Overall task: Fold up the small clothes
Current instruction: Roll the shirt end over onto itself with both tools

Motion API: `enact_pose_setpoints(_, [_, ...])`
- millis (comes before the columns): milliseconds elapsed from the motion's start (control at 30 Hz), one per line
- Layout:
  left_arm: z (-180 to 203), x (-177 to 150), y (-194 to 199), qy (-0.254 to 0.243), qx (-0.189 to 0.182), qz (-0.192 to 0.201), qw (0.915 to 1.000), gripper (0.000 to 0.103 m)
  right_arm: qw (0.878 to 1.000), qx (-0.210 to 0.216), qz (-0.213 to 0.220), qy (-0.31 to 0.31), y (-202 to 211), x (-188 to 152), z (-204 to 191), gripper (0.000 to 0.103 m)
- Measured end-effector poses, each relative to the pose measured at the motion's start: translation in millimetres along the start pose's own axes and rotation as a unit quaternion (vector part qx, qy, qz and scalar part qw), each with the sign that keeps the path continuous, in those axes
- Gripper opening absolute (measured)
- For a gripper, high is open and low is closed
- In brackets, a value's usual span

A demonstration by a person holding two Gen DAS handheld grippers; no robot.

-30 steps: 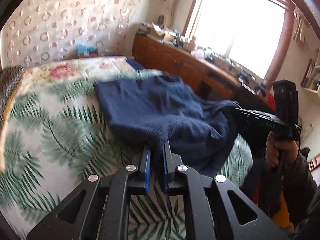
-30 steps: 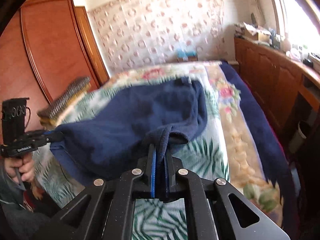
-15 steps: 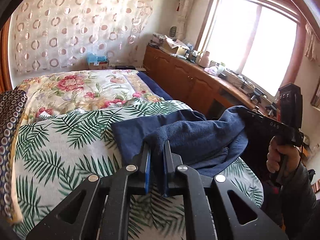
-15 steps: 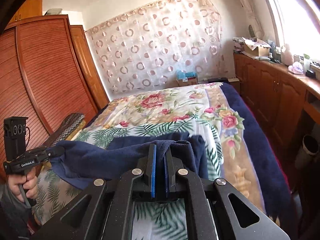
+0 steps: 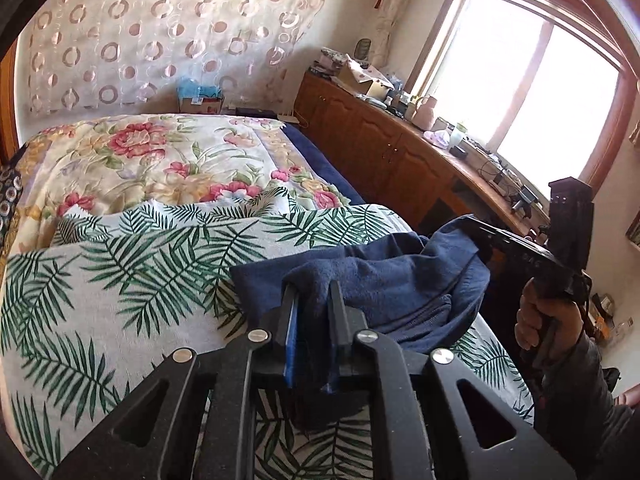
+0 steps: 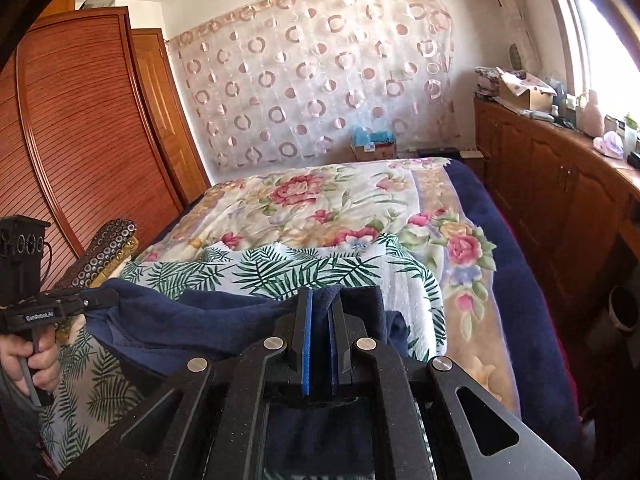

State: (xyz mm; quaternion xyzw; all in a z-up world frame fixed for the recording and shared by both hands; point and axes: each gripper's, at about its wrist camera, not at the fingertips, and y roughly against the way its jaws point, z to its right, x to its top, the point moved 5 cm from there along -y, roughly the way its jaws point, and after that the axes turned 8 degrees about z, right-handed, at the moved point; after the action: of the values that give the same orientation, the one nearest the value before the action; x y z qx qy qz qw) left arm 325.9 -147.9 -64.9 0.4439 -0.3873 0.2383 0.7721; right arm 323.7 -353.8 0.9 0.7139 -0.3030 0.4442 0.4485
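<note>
Left wrist view: left tool [image 5: 312, 294] clamped on a fold of navy garment [image 5: 384, 280], jaws just eased slightly wider w/ cloth between. Right tool [image 6: 320, 308] clenched on the other edge (seen from right wrist). Garment hangs bunched betw. both, over palm-print sheet [image 5: 120, 280] on bed.

A palm-print sheet [image 5: 120, 280] overlaps a floral blanket [image 5: 160, 160] beside wooden cabinets [image 5: 380, 148].

Home bedroom: bed [image 5: 168, 168], wardrobe [image 6: 80, 132].
</note>
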Motion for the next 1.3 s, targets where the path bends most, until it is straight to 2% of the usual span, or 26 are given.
enact_pose_setpoints(33, [1.4,1.1,-1.0,-0.008,0.001,0.0,1.0,0.017,1.0,-0.001,-0.003,0.001,-3.4,0.5,0.1,0.006])
enact_pose_setpoints(133, [4.4,8.5,0.8,-0.032,0.018,0.021,0.9991,0.04,1.0,0.002,-0.01,0.007,-9.4,2.0,2.5,0.006])
enact_pose_setpoints(367, [-1.3,15.4,-1.3,-0.07,0.033,0.018,0.9969,0.055,1.0,-0.009,-0.016,0.014,-16.2,10.0,1.7,0.006])
enact_pose_setpoints(467, [-5.3,7.3,2.4,-0.059,0.025,0.012,0.9978,0.056,1.0,-0.014,-0.017,-0.003,-12.8,13.6,3.6,0.008])
enact_pose_setpoints(633, [-5.8,-7.2,8.6,-0.056,0.023,0.004,0.9982,0.056,1.0,-0.03,0.001,0.005,2.2,26.9,3.4,0.036])
enact_pose_setpoints(833, [-8.0,-27.8,-4.7,-0.076,0.034,-0.034,0.996,0.056,0.997,-0.047,-0.009,0.057,20.1,14.9,3.1,0.04])
enact_pose_setpoints(967, [-12.9,-33.2,-24.3,-0.079,0.038,-0.059,0.9944,0.056,0.997,-0.048,-0.015,0.058,38.7,2.2,9.2,0.04])
enact_pose_setpoints(1100, [-14.5,-31.6,-41.3,-0.09,0.046,-0.068,0.9925,0.056,0.996,-0.059,-0.03,0.061,51.5,-3.4,15.3,0.041])
enact_pose_setpoints(1200, [-14.1,-27.2,-48.5,-0.095,0.049,-0.068,0.9919,0.056,0.995,-0.054,-0.053,0.068,49.7,-6.4,13.0,0.041])
enact_pose_setpoints(1300, [-14.8,-23.5,-54.5,-0.097,0.049,-0.067,0.9918,0.056,0.995,-0.021,-0.063,0.068,40.9,-6.1,5.7,0.041])
